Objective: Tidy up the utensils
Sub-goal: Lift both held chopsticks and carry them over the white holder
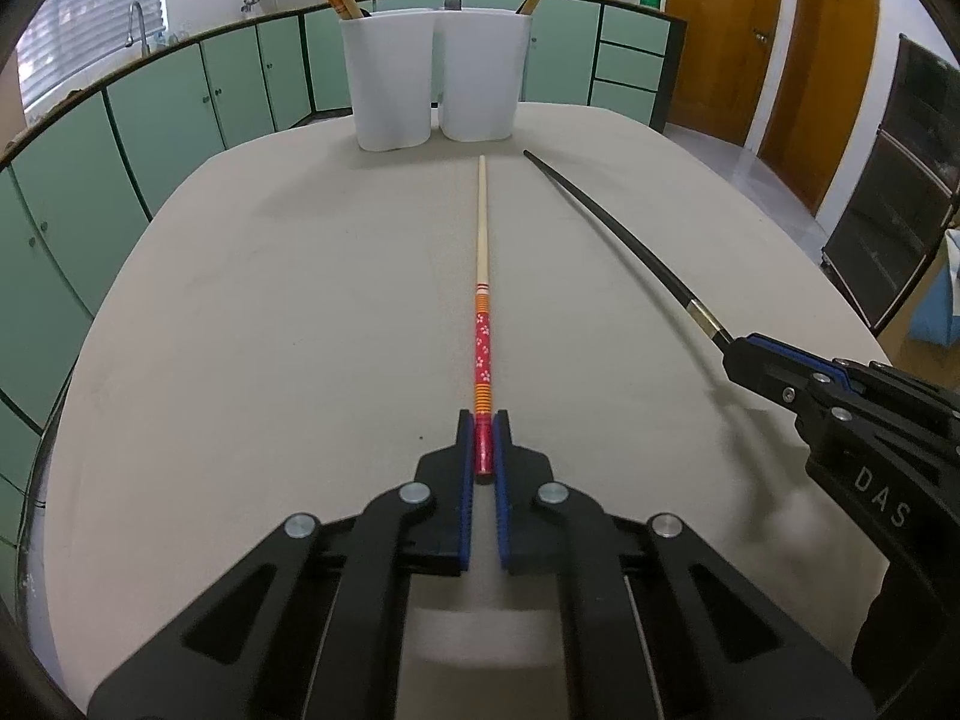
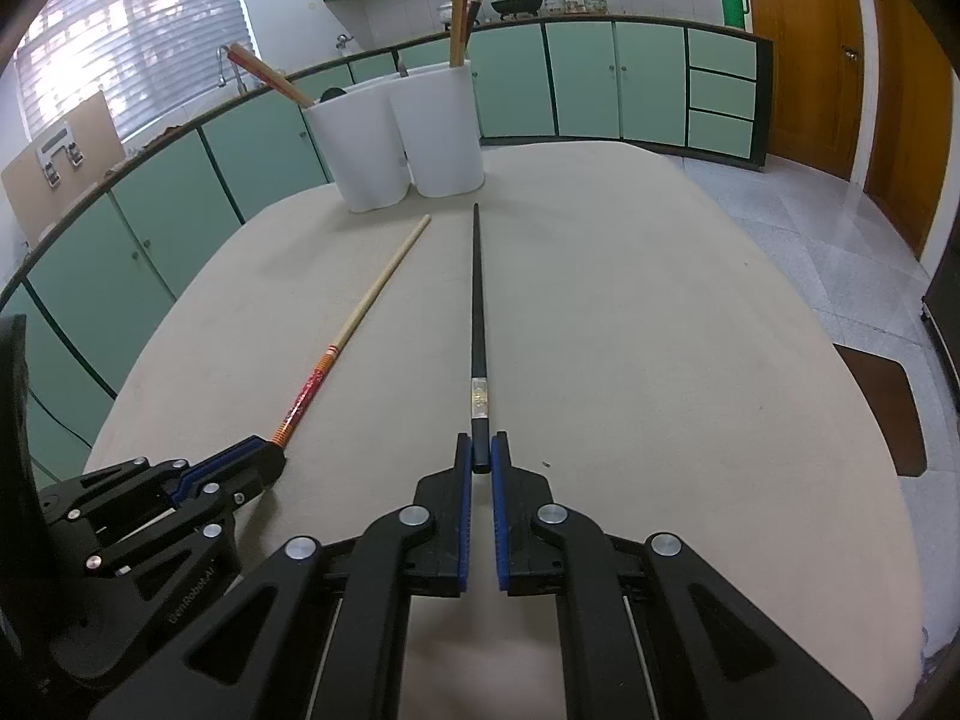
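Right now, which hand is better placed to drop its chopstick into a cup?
Neither clearly: the left tool grips the red-patterned wooden chopstick, the right tool the black chopstick, each pointing at white cups.

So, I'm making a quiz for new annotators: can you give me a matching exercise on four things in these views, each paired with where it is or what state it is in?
Column one:
1. red-patterned chopstick
2. black chopstick
3. left white holder
4. green thermos

Column two:
A. on the far kitchen counter
B. clamped at its end by the right gripper
C. standing on the table, holding red-patterned chopsticks
D. clamped at its end by the left gripper

Pairs: 1-D, 2-B, 3-C, 4-A
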{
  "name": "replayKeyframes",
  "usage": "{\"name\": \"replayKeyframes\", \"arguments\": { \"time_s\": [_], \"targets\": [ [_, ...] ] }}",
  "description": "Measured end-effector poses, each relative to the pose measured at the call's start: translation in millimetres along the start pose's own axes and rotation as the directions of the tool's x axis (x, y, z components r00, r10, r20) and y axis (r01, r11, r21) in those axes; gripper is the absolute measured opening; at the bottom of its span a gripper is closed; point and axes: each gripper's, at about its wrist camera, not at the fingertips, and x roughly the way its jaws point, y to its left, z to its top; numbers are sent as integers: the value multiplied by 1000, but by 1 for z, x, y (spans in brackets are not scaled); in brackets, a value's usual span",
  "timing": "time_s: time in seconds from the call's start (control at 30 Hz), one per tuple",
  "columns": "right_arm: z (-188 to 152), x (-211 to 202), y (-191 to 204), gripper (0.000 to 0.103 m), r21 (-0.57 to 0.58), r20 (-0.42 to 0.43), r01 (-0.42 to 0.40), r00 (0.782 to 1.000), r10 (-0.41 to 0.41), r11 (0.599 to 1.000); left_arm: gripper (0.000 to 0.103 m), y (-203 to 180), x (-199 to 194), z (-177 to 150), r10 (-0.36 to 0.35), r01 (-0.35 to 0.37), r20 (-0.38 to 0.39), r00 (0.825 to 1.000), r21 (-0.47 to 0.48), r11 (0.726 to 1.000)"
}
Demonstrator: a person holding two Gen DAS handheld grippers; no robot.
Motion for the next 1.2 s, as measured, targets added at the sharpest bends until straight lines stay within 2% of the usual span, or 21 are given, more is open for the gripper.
{"name": "replayKeyframes", "arguments": {
  "time_s": [0.3,0.57,0.9,1.2],
  "targets": [
    [6,-10,2,6,-16,26,5,1000,-5,1000,5,3,-22,10,6,-6,55,998,8,1000],
    [22,-35,7,6,-56,90,11,996,-6,998,5,6,-50,27,2,-4,107,994,19,1000],
    [53,-66,14,6,-84,167,-9,986,23,996,5,8,-92,60,-18,13,216,976,23,1000],
    [87,-84,19,6,-121,219,-24,975,50,992,5,10,-113,91,-32,23,284,958,34,999]
  ]
}}
